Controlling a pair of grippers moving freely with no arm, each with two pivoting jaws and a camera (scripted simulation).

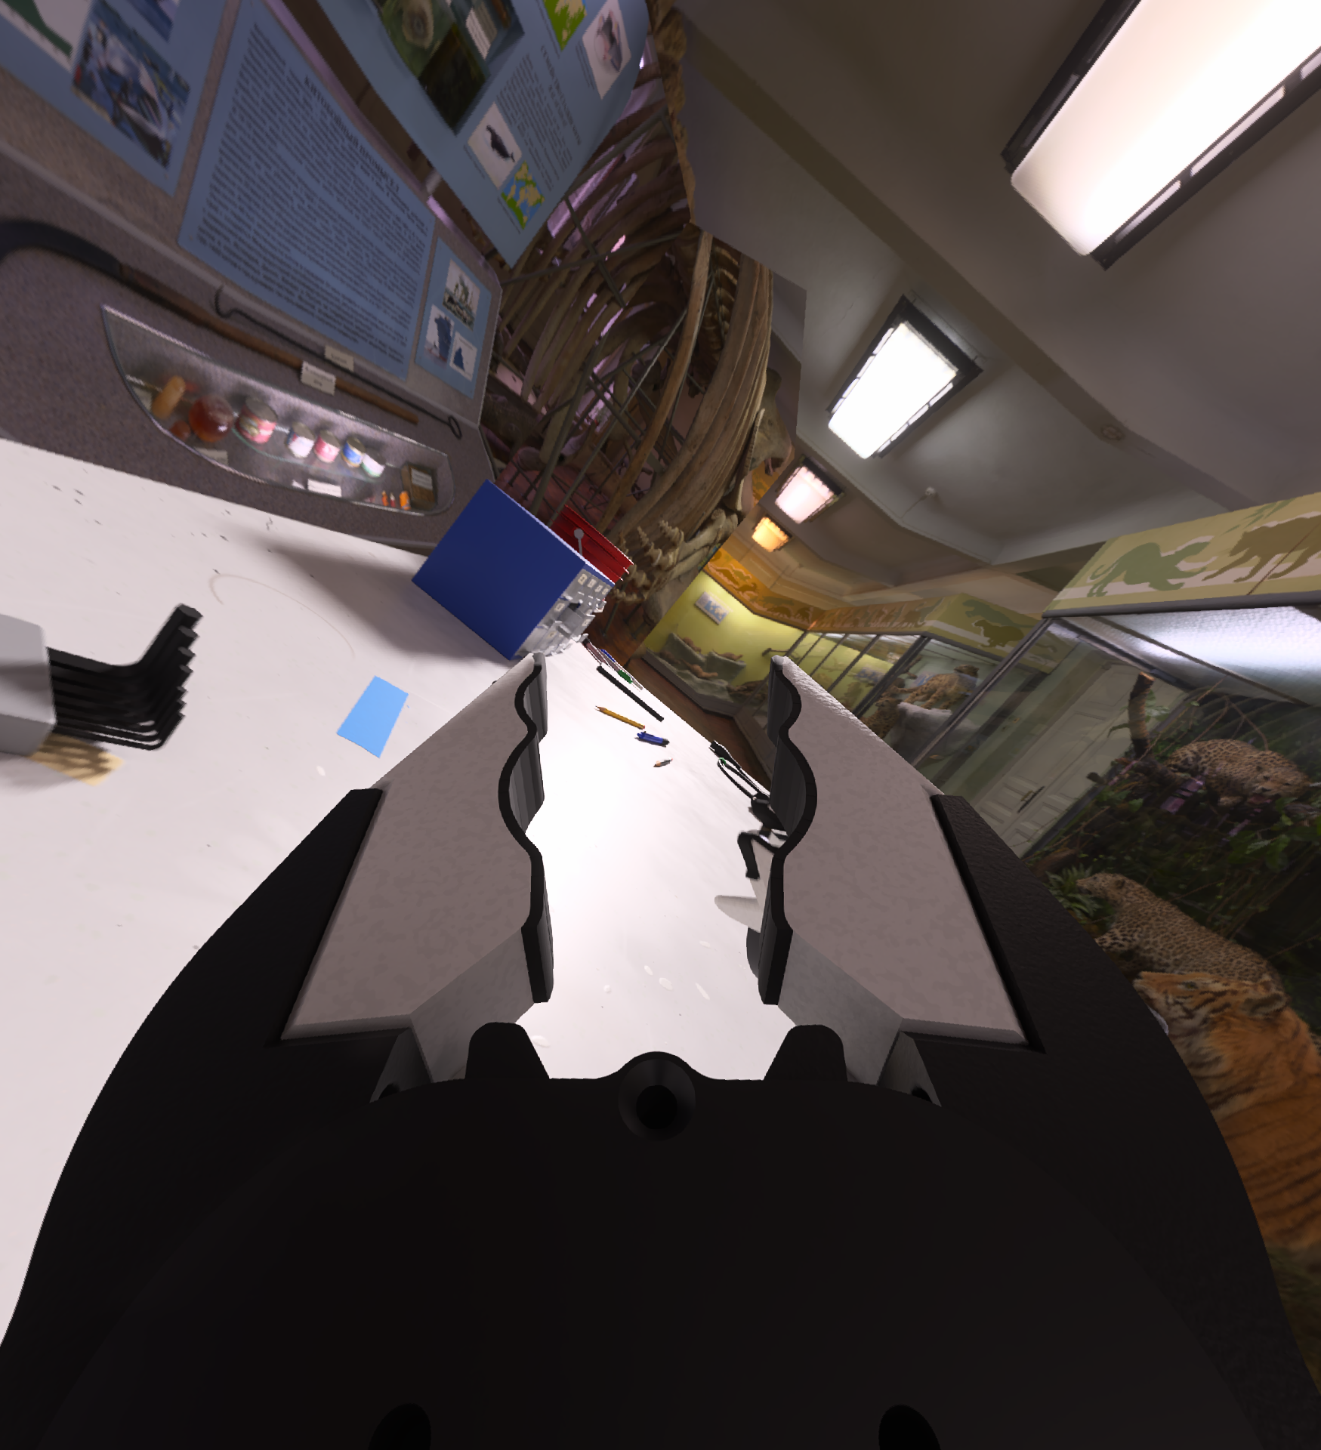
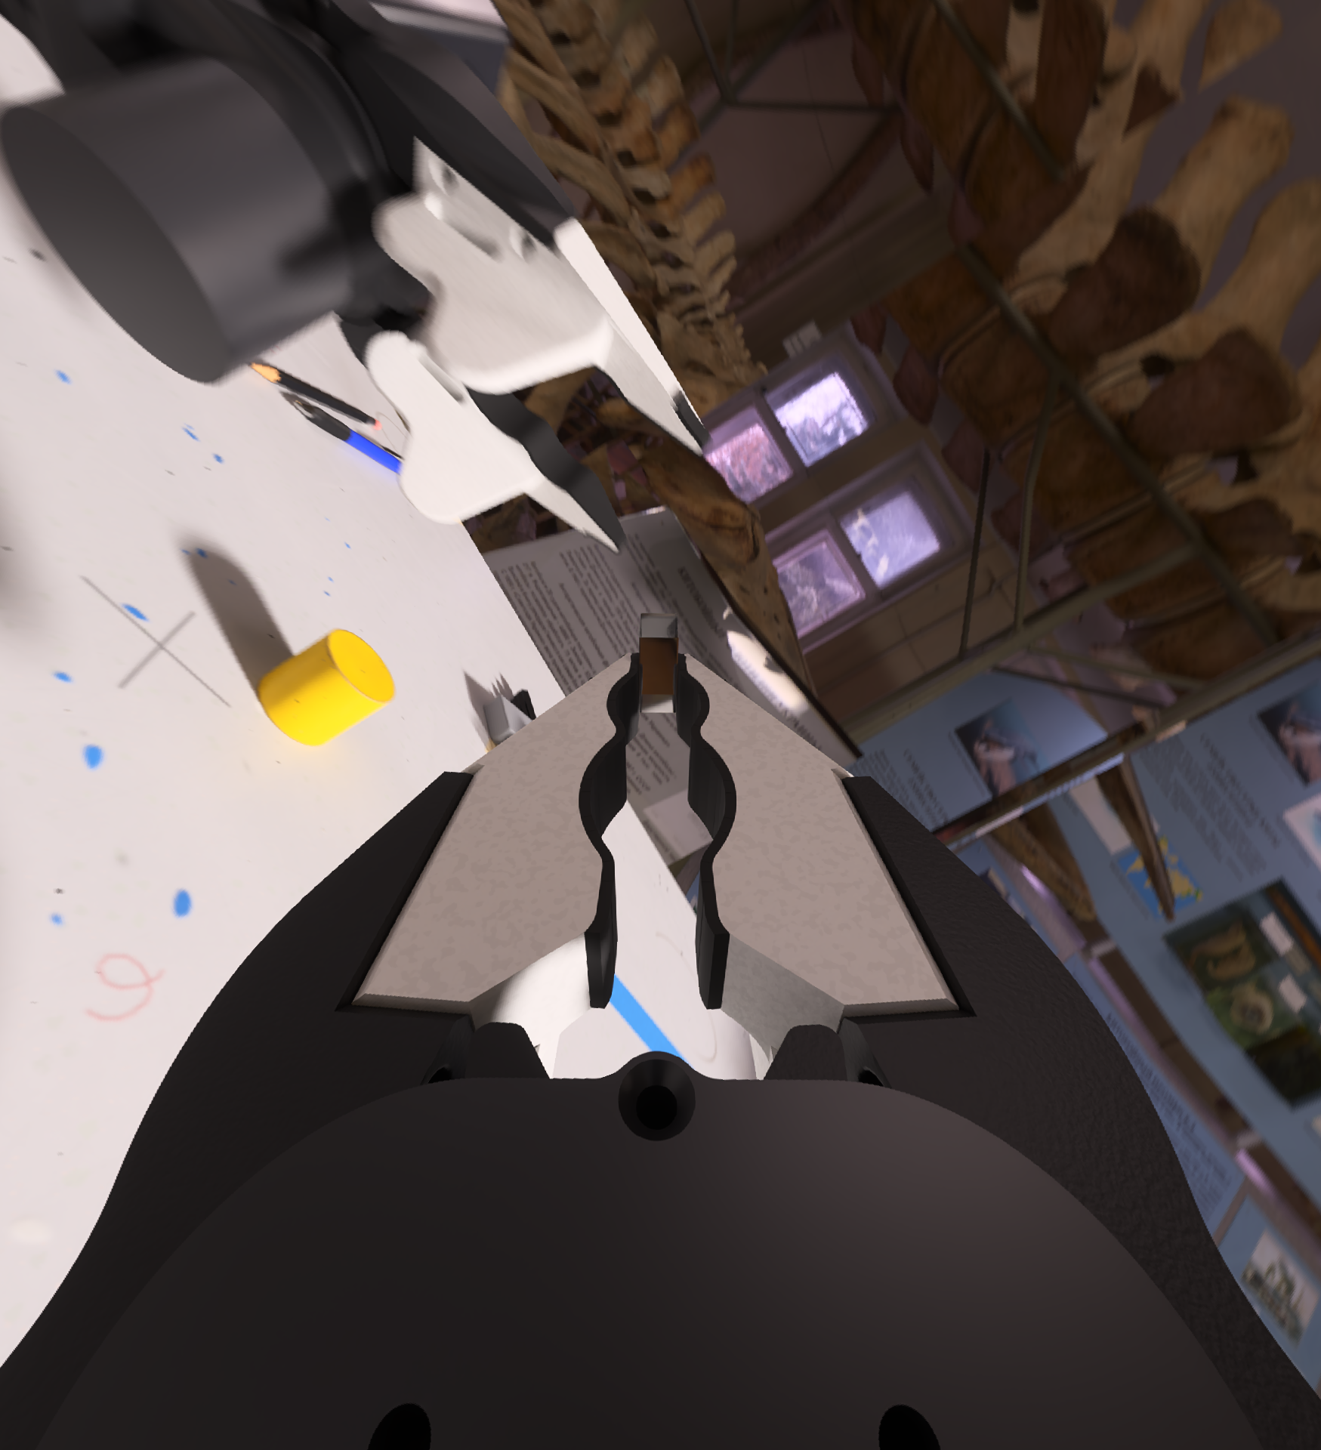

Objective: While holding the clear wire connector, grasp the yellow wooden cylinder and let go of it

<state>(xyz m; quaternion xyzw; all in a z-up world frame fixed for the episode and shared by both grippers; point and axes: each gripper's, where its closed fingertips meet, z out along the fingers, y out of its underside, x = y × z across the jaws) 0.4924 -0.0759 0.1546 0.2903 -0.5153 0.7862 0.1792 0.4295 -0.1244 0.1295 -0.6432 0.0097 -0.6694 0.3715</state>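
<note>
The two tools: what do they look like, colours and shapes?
Both match: the left tool and right tool each have a matte black rounded body, two pale grey wedge-shaped fingers, and wavy black inner pads. No cables or markings show.

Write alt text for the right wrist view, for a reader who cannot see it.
The right gripper pinches a small clear wire connector at its fingertips above a white table. To its left a yellow wooden cylinder lies on its side, untouched. The left gripper hangs open farther up.
</note>
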